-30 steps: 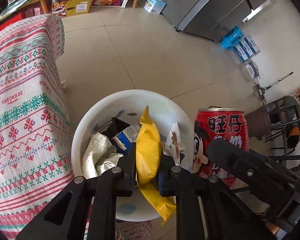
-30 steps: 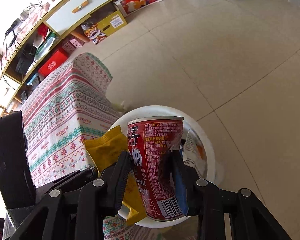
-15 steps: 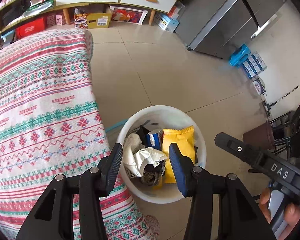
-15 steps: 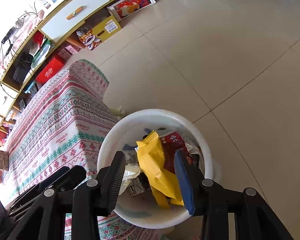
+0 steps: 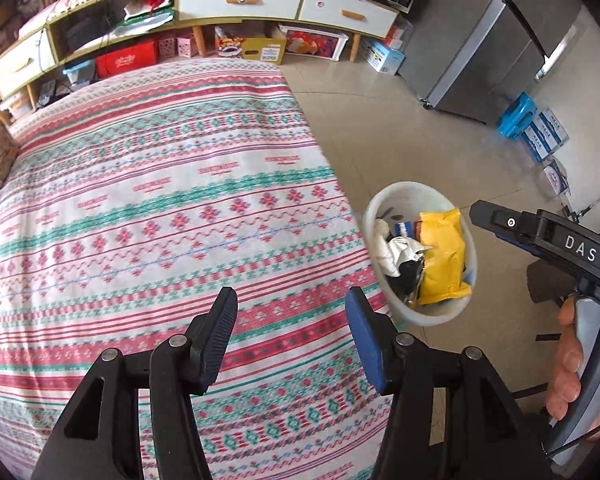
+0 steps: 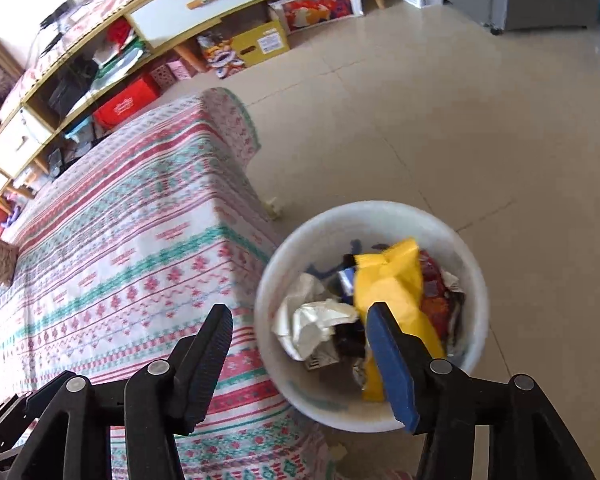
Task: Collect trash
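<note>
A white round trash bin (image 6: 472, 280) stands on the floor beside the table; it also shows in the left wrist view (image 5: 384, 204). In it lie a yellow snack bag (image 6: 392, 280), crumpled white wrappers (image 6: 312, 320) and a red can (image 6: 436, 292), partly hidden. The yellow bag (image 5: 440, 256) shows in the left wrist view too. My left gripper (image 5: 292, 336) is open and empty above the patterned tablecloth (image 5: 140, 200). My right gripper (image 6: 300, 360) is open and empty, above the bin's left rim and the table edge. The right gripper's body (image 5: 560, 248) shows beside the bin.
The table under the red, green and white cloth (image 6: 120, 240) fills the left. A low cabinet with drawers and boxes (image 5: 240, 4) runs along the far wall. A grey fridge (image 5: 500, 40) and blue boxes (image 5: 532, 128) stand at the right. Small scraps (image 6: 274, 206) lie on the tile floor.
Both grippers opened and dropped the yellow bag and the red can into the bin. Both have since pulled back and left, over the table.
</note>
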